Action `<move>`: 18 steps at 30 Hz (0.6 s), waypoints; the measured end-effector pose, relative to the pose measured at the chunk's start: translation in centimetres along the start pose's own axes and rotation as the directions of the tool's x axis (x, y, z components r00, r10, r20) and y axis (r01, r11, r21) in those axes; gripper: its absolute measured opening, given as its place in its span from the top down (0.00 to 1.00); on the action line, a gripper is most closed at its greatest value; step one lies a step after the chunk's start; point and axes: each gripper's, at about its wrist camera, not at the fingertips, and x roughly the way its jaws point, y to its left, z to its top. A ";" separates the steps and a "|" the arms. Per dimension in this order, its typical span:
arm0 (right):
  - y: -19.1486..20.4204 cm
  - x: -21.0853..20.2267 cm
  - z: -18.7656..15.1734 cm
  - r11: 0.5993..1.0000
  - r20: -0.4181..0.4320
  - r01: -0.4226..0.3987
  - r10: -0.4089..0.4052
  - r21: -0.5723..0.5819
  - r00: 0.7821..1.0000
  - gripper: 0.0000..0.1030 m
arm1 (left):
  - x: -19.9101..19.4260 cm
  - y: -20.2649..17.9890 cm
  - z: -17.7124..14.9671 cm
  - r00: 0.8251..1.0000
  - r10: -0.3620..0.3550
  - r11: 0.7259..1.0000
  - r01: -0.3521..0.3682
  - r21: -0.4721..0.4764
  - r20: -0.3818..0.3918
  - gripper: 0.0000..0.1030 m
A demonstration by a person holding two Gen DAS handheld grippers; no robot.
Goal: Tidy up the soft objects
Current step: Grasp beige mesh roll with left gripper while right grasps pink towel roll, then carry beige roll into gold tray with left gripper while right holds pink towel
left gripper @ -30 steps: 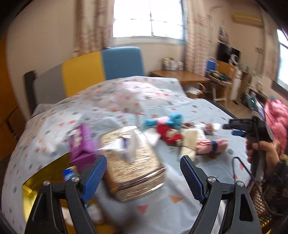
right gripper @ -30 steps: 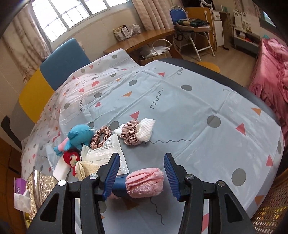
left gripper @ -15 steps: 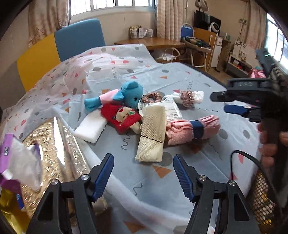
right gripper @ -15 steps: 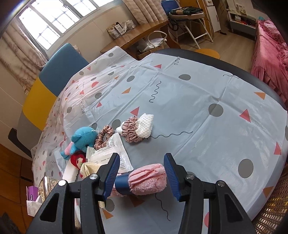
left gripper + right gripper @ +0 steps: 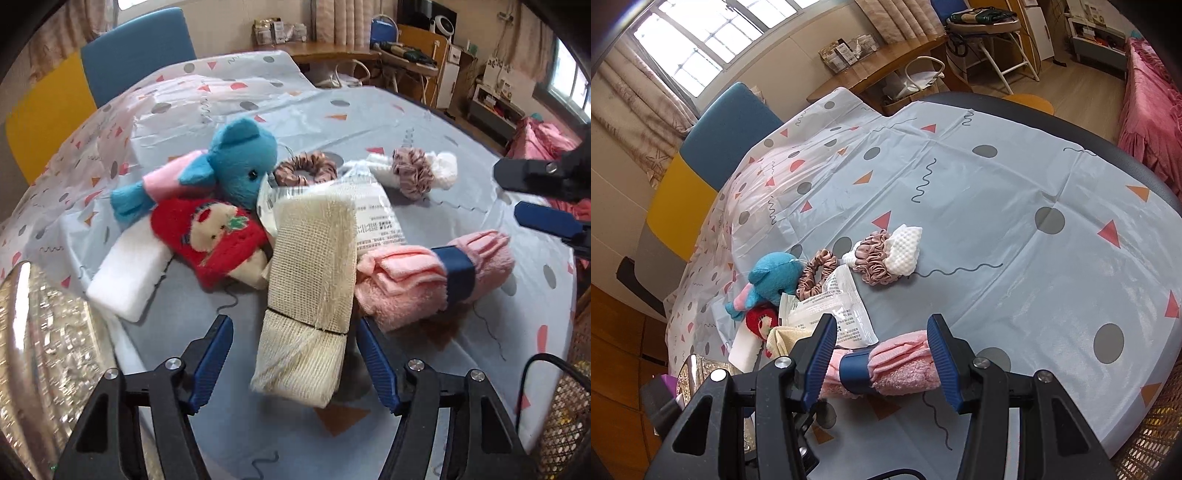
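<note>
Round table under a light blue tablecloth (image 5: 1015, 206) printed with grey dots, triangles and squiggles. Shiny gold tissue box (image 5: 40, 354) at the near left edge, purple pack (image 5: 666, 380) just beside it. Chair behind the table with a blue panel (image 5: 729, 129) and yellow panel (image 5: 681, 192). Wooden desk (image 5: 886, 70) under the window (image 5: 698, 40), beige curtains either side. Folding chair (image 5: 990, 33) near the desk. Pink bedding (image 5: 1148, 96) far right. Wicker basket (image 5: 565, 417) at lower right, black cable looping over it.
</note>
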 end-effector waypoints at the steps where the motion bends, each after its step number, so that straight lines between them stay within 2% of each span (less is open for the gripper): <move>1: 0.0 0.1 0.0 1.000 -0.003 -0.002 0.002 0.001 1.000 0.50 | 0.5 0.1 -0.1 1.000 -0.008 1.000 0.008 -0.005 -0.017 0.58; 6: -0.1 0.6 -0.1 1.000 -0.020 0.003 -0.003 -0.001 1.000 0.50 | -0.9 1.1 -1.5 0.999 -0.044 0.995 0.044 -0.087 0.001 0.59; 11: 0.3 0.7 -0.2 1.000 -0.022 0.016 -0.016 -0.022 1.000 0.50 | -2.4 0.4 -4.1 0.998 -0.057 0.995 0.056 -0.079 -0.016 0.59; 18: 1.5 1.6 -0.8 0.993 -0.064 0.040 -0.048 -0.109 0.997 0.50 | -2.7 -0.1 -5.1 1.000 -0.028 0.998 0.027 -0.065 -0.011 0.58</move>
